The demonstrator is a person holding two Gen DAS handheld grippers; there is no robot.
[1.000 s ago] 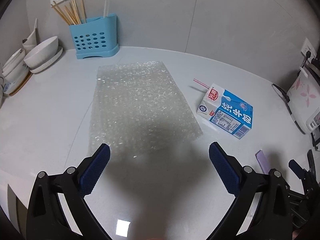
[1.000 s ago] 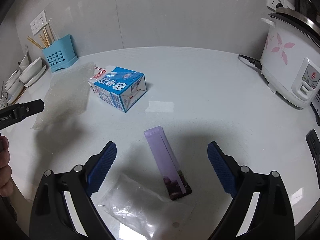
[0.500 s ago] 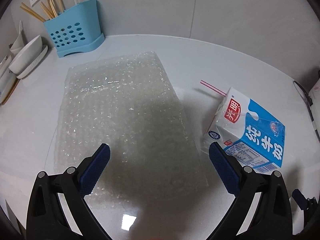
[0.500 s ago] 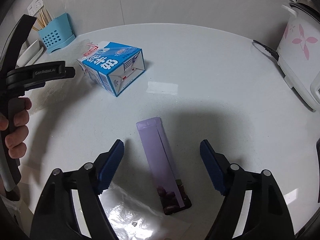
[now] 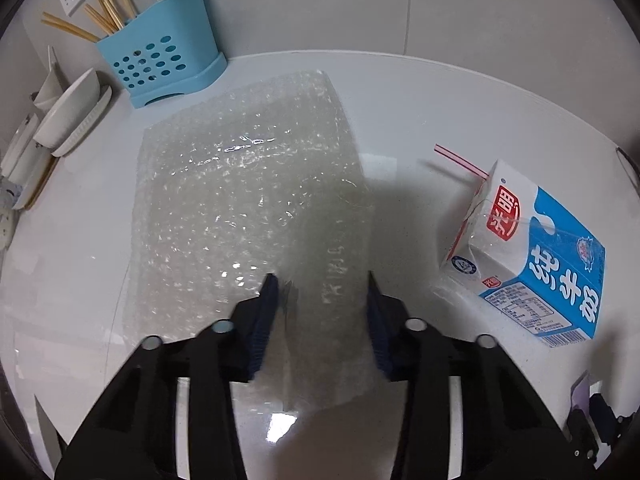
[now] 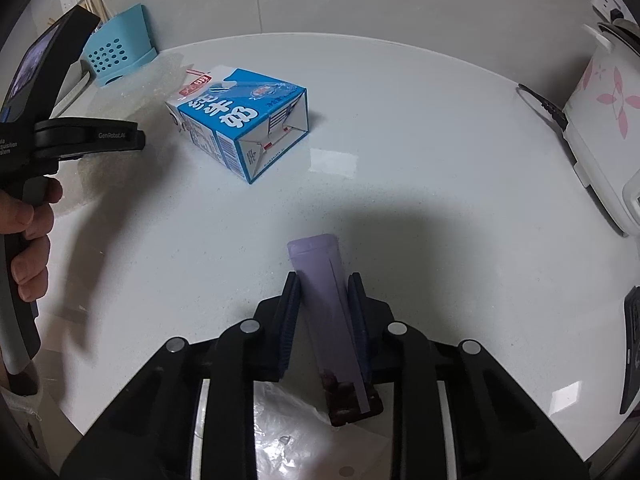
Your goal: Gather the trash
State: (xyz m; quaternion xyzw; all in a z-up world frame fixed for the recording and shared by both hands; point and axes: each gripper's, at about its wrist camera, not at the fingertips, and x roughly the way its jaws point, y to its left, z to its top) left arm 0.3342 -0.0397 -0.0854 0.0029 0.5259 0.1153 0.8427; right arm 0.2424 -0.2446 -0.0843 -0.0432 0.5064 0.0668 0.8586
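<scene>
A clear bubble-wrap sheet point(image 5: 244, 184) lies on the white counter. My left gripper point(image 5: 320, 284) has closed on the sheet's near edge, which is bunched up between the blue pads. A blue-and-white milk carton point(image 5: 532, 256) with a red-striped straw lies on its side to the right; it also shows in the right wrist view point(image 6: 240, 120). My right gripper point(image 6: 324, 284) is shut on a flat purple wrapper point(image 6: 324, 280) that lies lengthwise between the pads. A clear plastic bag point(image 6: 288, 436) lies under the right gripper's body.
A blue chopstick holder point(image 5: 160, 64) and stacked white bowls point(image 5: 72, 116) stand at the back left. A white rice cooker point(image 6: 604, 128) with its cord stands at the right. The left hand-held gripper's body point(image 6: 60, 140) shows at the left of the right wrist view.
Both grippers moved forward and down and closed: the left on the near edge of the bubble wrap, the right on the purple wrapper. Both were wide open before.
</scene>
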